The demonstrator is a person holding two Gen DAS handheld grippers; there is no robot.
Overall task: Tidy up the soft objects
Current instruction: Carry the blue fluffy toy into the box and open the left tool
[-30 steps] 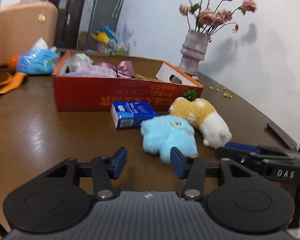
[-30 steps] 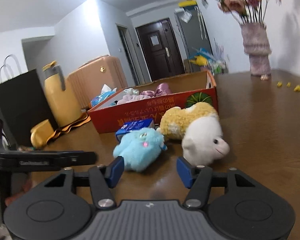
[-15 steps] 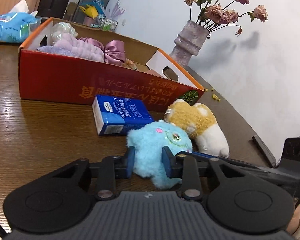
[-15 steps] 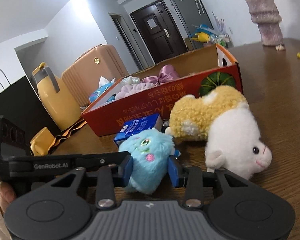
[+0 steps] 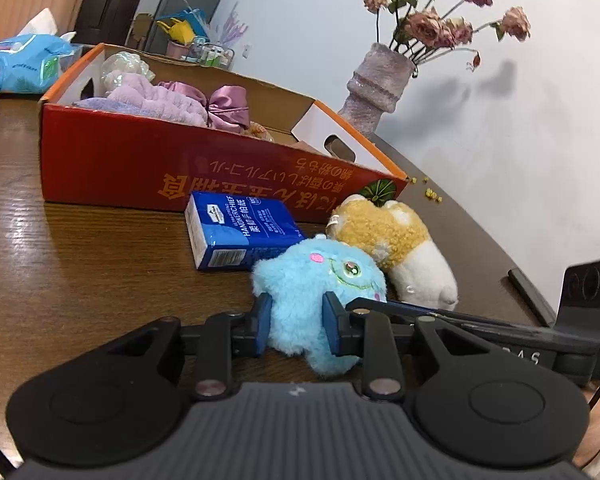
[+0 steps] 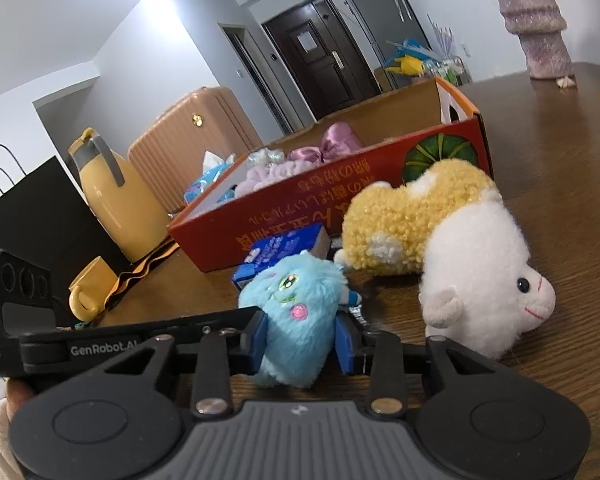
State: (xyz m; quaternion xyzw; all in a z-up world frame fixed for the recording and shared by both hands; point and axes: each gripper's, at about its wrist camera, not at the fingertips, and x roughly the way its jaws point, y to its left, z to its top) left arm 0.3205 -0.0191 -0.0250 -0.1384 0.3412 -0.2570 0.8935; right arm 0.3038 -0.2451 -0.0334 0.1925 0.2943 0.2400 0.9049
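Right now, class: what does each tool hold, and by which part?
Both the left tool and right tool pinch the blue plush monster across its lower body.

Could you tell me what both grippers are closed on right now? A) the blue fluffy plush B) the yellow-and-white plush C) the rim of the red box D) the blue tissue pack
A: the left gripper and right gripper each have their blue pads pressed into the blue fluffy plush.
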